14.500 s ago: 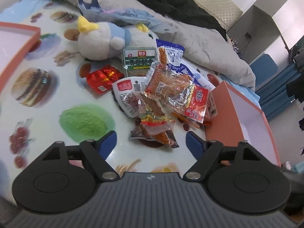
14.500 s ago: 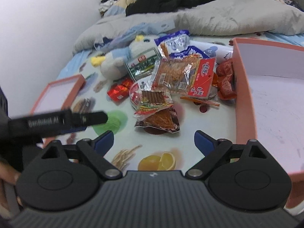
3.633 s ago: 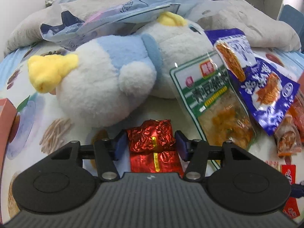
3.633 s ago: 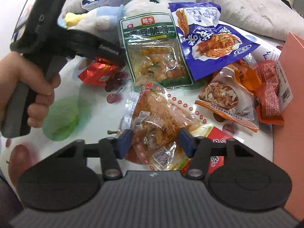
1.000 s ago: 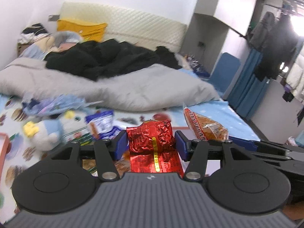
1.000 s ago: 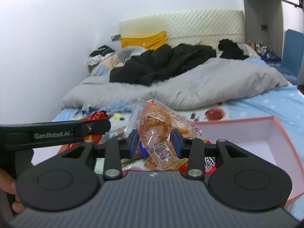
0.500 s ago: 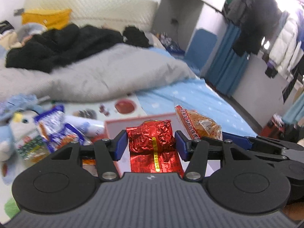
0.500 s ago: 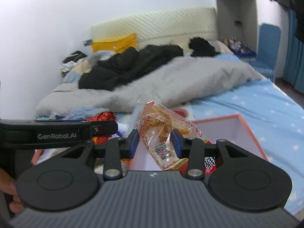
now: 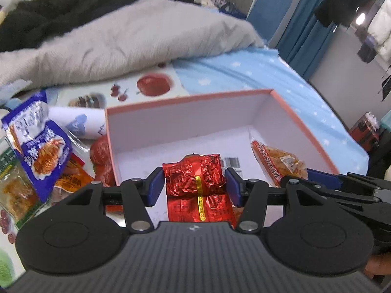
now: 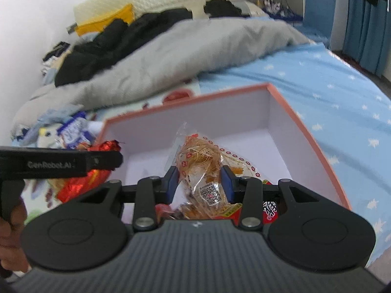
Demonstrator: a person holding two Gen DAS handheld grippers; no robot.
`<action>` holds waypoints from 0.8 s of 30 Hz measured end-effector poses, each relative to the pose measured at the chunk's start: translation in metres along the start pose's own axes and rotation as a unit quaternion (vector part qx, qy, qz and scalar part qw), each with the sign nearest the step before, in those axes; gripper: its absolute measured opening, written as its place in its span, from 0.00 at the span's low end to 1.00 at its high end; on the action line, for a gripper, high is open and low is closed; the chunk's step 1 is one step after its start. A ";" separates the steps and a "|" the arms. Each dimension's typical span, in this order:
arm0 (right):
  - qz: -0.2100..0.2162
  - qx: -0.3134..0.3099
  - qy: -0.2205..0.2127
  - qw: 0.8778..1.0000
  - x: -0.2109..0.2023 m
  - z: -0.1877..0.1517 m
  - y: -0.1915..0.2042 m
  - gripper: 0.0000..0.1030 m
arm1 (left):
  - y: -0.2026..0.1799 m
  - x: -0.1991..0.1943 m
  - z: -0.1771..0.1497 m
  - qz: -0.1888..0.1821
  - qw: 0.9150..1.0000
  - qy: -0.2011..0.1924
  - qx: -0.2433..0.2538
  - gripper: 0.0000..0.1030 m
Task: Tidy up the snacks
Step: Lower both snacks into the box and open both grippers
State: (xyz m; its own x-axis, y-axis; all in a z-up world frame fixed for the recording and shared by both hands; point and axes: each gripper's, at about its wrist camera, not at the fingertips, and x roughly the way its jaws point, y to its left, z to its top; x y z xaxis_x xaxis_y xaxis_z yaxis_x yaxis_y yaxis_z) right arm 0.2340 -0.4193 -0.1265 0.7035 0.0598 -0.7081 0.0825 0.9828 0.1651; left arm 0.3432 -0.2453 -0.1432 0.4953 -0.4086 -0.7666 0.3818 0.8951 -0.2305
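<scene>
Two hand-held grippers hang over an open box (image 9: 300,119) with a salmon-pink rim and white inside; the box lies on a bed, and every place below is given from it.

The left gripper (image 9: 194,186) pinches a crumpled red foil packet (image 9: 195,178) with a gold strip down its middle, held above the box's near left part. The right gripper (image 10: 200,183) pinches a clear packet of orange snack strips (image 10: 204,163), held above the box's near middle. In the left wrist view that same packet juts in over the box's right side.

The step in hand appears to be dropping both snacks into the box. The next move likely calls for lowering each packet closer to the white floor, then spreading the jaws so both fall inside the walls (neither gripper should cross the other).

Left of the box, outside it, a heap of packets waits, among them a blue and white bag (image 9: 40,136) picturing shredded food.

Readable writing is scarce. The side of the left gripper, seen from the right wrist view, reads "GenRobot.AI". The clear packet carries a QR code; a barcode shows behind the red packet. The packets' printed characters are too small or blurred to read.
</scene>
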 end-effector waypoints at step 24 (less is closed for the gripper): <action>0.000 0.021 -0.026 0.999 -0.026 -0.001 0.002 0.72 | -0.005 -0.053 0.002 0.010 0.999 -0.048 0.004 0.75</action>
State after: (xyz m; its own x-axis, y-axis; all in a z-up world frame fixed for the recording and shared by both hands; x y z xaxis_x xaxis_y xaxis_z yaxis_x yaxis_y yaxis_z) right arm 0.2154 -0.4185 -0.1086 0.7391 0.0500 -0.6718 0.1106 0.9747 0.1942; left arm 0.3168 -0.2287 -0.1004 0.5756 -0.4061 -0.7098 0.3776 0.9019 -0.2098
